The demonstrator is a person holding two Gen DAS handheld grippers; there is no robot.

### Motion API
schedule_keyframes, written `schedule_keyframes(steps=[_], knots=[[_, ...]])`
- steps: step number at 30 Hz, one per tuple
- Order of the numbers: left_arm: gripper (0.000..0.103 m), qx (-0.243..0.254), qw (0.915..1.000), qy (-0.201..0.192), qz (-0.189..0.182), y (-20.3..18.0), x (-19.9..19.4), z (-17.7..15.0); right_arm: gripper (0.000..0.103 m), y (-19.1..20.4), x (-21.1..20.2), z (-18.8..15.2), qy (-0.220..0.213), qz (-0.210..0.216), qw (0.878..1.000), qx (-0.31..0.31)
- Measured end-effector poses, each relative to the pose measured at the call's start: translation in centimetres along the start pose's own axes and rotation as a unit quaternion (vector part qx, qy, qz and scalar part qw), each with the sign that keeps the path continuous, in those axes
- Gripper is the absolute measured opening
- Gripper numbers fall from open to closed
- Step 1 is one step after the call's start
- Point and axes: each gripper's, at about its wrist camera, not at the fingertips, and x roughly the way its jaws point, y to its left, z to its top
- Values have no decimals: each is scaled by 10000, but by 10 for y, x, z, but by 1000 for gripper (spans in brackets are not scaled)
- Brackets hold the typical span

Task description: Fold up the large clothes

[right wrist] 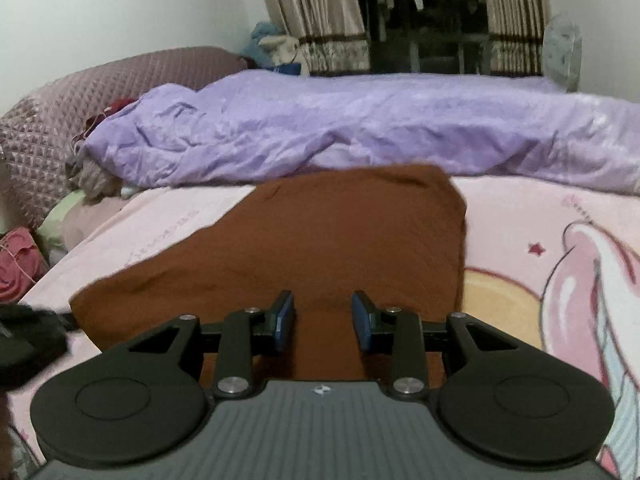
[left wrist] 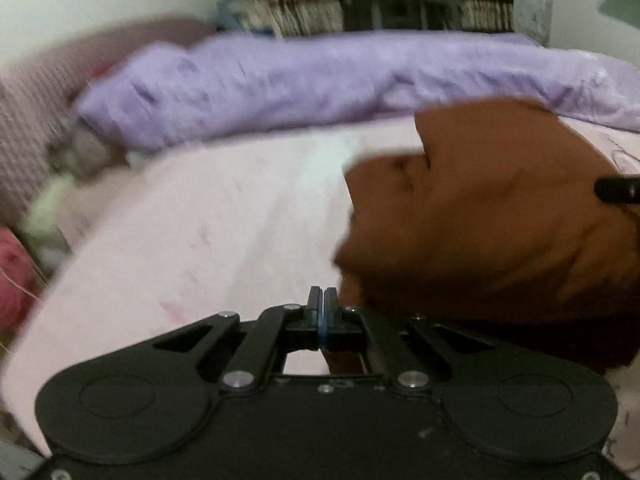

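Note:
A large brown garment (right wrist: 328,236) lies partly folded on the pink bed sheet (right wrist: 520,216). My right gripper (right wrist: 323,322) is open, low over the garment's near edge, with nothing between its blue pads (right wrist: 285,320). In the blurred left wrist view the left gripper (left wrist: 324,300) has its jaws together at the left edge of the brown garment (left wrist: 480,216), which bulges up to its right. Whether cloth is pinched between the jaws is hidden. The left gripper body shows dark at the far left of the right wrist view (right wrist: 28,340).
A crumpled purple duvet (right wrist: 360,124) runs across the back of the bed. A quilted mauve headboard (right wrist: 60,112) stands at the left, with a red cloth (right wrist: 18,260) beside the bed. Curtains (right wrist: 316,12) and a dark window lie behind.

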Motion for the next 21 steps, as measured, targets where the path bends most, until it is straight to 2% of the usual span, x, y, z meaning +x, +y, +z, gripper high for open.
schedule_keyframes(steps=[1,3,4,5,7,11,15,18,21], knots=[[5,-196,9996,71,-205,5,1,1,41,-1,2,-1,-29,-8,10000,33],[30,-506,9971,-31,-573,14,-5,6,41,-3,5,-1,-12,4,10000,74],[48,-575,9964,-170,-600,15,-10,9,41,-4,5,-1,2,-6,10000,60],[59,-648,9957,-319,-577,17,-18,9,41,-3,4,-3,4,-43,10000,33],[67,-838,9926,-502,-720,22,-28,16,41,-6,4,-4,4,-69,10000,53],[69,-1210,9853,-468,-1108,28,-33,22,41,-12,3,-4,38,-32,9998,202],[69,-1644,9782,-393,-1207,34,-31,25,41,-9,2,-5,28,-66,9999,122],[69,-1609,9770,-442,-1331,30,-29,28,41,-9,3,-5,28,-76,9999,95],[70,-1604,9749,-312,-1510,32,-24,36,41,-9,3,-6,45,-114,9999,88]])
